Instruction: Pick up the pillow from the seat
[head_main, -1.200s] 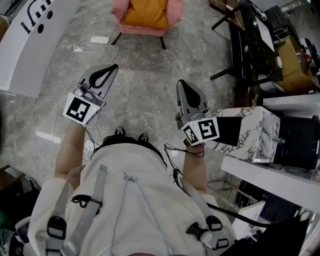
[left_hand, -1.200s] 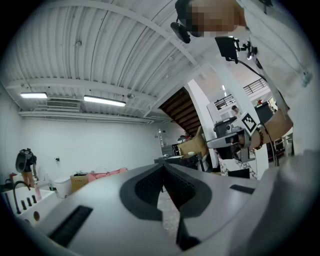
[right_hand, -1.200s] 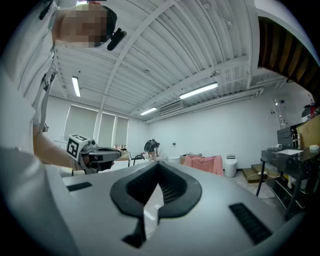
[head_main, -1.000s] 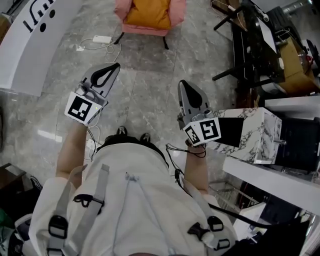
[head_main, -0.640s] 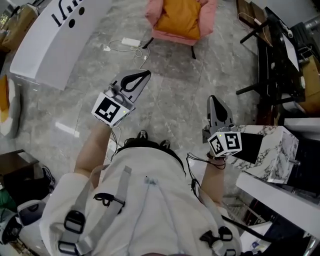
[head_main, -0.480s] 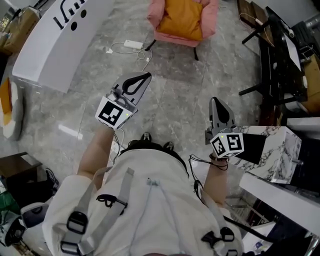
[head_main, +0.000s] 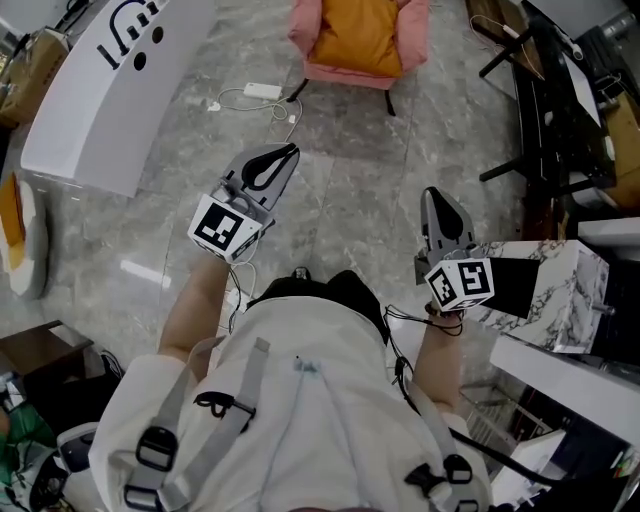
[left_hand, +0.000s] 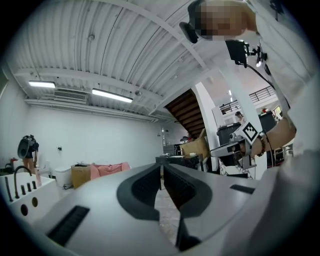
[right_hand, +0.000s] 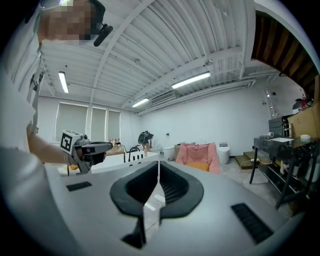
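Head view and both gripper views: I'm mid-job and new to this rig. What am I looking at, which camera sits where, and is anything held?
There is no robot arm here. A person in a white top carries a hand-held gripper in each hand. The head view looks down from the person's head, with the left gripper on the picture's left and the right gripper on its right. The other two views ride on the grippers and look along their jaws. Both pairs of jaws are shut with nothing between them. Ahead, on the grey marble floor, stands a pink armchair with the orange pillow on its seat, not yet reached.
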